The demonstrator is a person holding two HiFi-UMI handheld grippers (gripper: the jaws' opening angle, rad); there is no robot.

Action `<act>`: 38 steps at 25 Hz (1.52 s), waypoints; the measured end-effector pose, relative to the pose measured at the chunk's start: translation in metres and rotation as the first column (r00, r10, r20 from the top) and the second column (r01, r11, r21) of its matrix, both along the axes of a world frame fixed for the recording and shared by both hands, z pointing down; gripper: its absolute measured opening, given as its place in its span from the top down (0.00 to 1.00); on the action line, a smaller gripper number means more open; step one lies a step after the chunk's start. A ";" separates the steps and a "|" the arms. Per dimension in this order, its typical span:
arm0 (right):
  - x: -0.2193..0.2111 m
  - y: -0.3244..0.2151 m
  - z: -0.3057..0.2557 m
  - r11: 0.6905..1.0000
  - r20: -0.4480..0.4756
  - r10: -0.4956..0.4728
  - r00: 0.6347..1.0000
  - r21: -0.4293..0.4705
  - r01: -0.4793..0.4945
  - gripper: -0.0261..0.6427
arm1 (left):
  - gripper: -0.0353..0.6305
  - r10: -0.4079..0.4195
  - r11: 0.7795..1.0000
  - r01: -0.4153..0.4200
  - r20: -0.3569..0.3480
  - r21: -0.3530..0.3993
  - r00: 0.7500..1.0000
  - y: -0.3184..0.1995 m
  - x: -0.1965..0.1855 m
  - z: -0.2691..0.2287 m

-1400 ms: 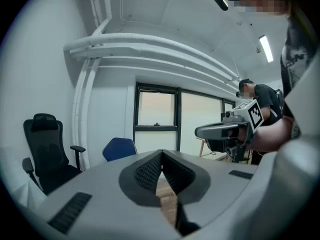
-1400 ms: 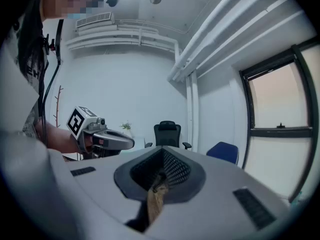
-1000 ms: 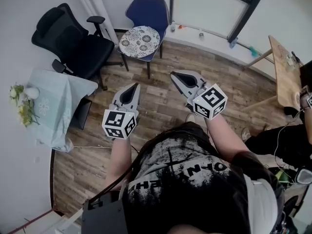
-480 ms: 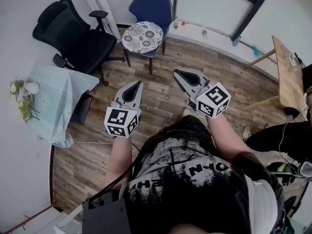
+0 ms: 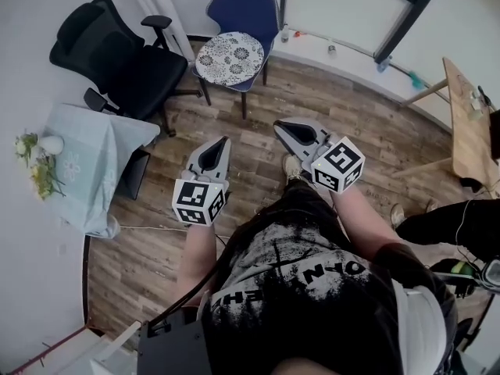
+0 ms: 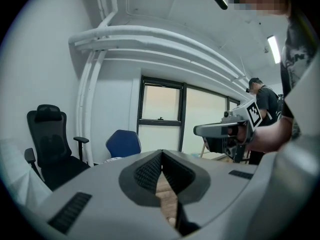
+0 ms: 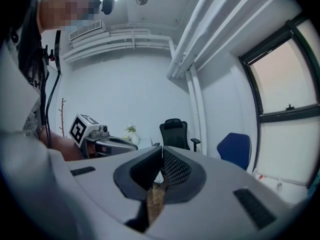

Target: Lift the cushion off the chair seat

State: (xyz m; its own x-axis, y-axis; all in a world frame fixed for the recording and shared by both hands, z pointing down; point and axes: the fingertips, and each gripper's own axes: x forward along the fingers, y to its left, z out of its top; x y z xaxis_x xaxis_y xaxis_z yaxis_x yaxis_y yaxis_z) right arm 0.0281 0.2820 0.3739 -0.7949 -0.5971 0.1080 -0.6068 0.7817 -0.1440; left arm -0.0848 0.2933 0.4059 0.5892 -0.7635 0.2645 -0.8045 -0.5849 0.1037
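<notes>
Ahead, a round floral cushion (image 5: 230,57) lies on the blue chair (image 5: 244,6) — left gripper (image 5: 225,140) and right gripper (image 5: 276,123) pinched closed, empty.

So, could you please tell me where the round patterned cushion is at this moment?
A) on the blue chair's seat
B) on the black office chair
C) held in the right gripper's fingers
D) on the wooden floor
A: the cushion lies flat on the seat of the blue chair, with nothing touching it.
</notes>
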 end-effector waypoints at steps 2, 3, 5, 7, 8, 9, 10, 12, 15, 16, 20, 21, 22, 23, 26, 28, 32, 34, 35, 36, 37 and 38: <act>0.000 -0.011 0.003 1.000 0.014 -0.011 1.000 -0.004 0.011 0.93 | 0.93 -0.016 1.000 0.016 0.009 -0.010 1.000 -0.008 -0.001 0.004; -0.001 -0.017 0.004 1.000 0.021 -0.017 1.000 -0.003 0.017 0.93 | 0.93 -0.024 1.000 0.024 0.013 -0.014 1.000 -0.013 -0.002 0.005; -0.001 -0.033 0.006 1.000 0.027 -0.028 0.999 0.001 0.028 0.93 | 0.93 -0.039 0.999 0.040 0.016 -0.017 0.999 -0.026 -0.001 0.007; -0.002 -0.051 0.007 0.999 0.033 -0.039 0.999 0.001 0.039 0.93 | 0.93 -0.052 0.998 0.053 0.012 -0.018 0.999 -0.043 0.000 0.005; -0.003 -0.060 0.008 0.999 0.037 -0.046 0.998 0.000 0.046 0.93 | 0.93 -0.056 0.998 0.056 0.012 -0.019 0.998 -0.052 0.001 0.004; -0.003 -0.069 0.009 0.999 0.039 -0.053 0.998 0.000 0.053 0.93 | 0.93 -0.058 0.998 0.059 0.015 -0.019 0.998 -0.059 0.003 0.004; -0.004 -0.078 0.010 0.998 0.041 -0.061 0.997 0.000 0.061 0.93 | 0.93 -0.062 0.998 0.062 0.021 -0.017 0.998 -0.067 0.004 0.003; -0.005 -0.097 0.010 0.997 0.043 -0.081 0.996 -0.001 0.081 0.93 | 0.93 -0.078 0.997 0.079 0.032 -0.012 0.996 -0.085 0.005 0.001; -0.006 -0.123 0.008 0.993 0.044 -0.114 0.993 0.002 0.114 0.93 | 0.93 -0.106 0.994 0.106 0.029 -0.011 0.994 -0.107 0.007 -0.001; -0.005 -0.131 0.006 0.992 0.044 -0.124 0.991 0.006 0.123 0.93 | 0.93 -0.113 0.993 0.114 0.030 -0.010 0.993 -0.115 0.009 -0.002; 0.004 -0.164 0.002 0.988 0.038 -0.153 0.987 0.016 0.153 0.93 | 0.93 -0.141 0.990 0.141 0.028 -0.005 0.990 -0.146 0.020 -0.005; 0.007 -0.172 0.002 0.987 0.036 -0.159 0.987 0.016 0.158 0.93 | 0.93 -0.147 0.989 0.147 0.027 -0.005 0.989 -0.153 0.023 -0.005; 0.010 -0.179 0.002 0.986 0.033 -0.164 0.986 0.016 0.164 0.93 | 0.93 -0.151 0.988 0.151 0.025 -0.005 0.988 -0.161 0.027 -0.006; 0.014 -0.186 0.001 0.985 0.030 -0.169 0.985 0.016 0.169 0.93 | 0.93 -0.156 0.988 0.156 0.022 -0.004 0.988 -0.168 0.030 -0.006; 0.023 -0.208 0.000 0.983 0.023 -0.181 0.983 0.023 0.180 0.93 | 0.93 -0.165 0.986 0.165 0.019 -0.002 0.986 -0.190 0.041 -0.007; 0.031 -0.222 -0.001 0.983 0.018 -0.180 0.984 0.026 0.179 0.93 | 0.93 -0.169 0.986 0.169 0.020 -0.001 0.985 -0.203 0.049 -0.007; 0.049 -0.250 0.001 0.985 0.011 -0.173 0.985 0.028 0.173 0.93 | 0.93 -0.172 0.985 0.172 0.015 0.004 0.985 -0.227 0.063 -0.007; 0.056 -0.262 0.003 0.985 0.008 -0.173 0.985 0.027 0.172 0.93 | 0.93 -0.177 0.984 0.177 0.013 0.007 0.984 -0.238 0.068 -0.007; 0.060 -0.267 0.004 0.984 0.007 -0.174 0.985 0.025 0.174 0.93 | 0.93 -0.181 0.984 0.181 0.011 0.008 0.983 -0.243 0.071 -0.007; 0.063 -0.271 0.005 0.984 0.005 -0.177 0.984 0.023 0.177 0.93 | 0.93 -0.185 0.983 0.185 0.009 0.009 0.983 -0.247 0.074 -0.006; 0.067 -0.274 0.006 0.983 0.003 -0.181 0.983 0.021 0.181 0.93 | 0.93 -0.189 0.982 0.189 0.008 0.008 0.982 -0.251 0.077 -0.006; 0.070 -0.278 0.006 0.983 0.002 -0.185 0.983 0.020 0.185 0.93 | 0.93 -0.191 0.981 0.191 0.009 0.008 0.981 -0.255 0.080 -0.005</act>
State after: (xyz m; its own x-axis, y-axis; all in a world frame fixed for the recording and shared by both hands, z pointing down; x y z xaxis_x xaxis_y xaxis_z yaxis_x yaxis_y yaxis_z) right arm 0.0981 0.0042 0.3803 -0.8923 -0.4415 0.0944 -0.4507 0.8832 -0.1298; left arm -0.0051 0.0387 0.4011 0.4293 -0.8638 0.2637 -0.9026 -0.4207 0.0912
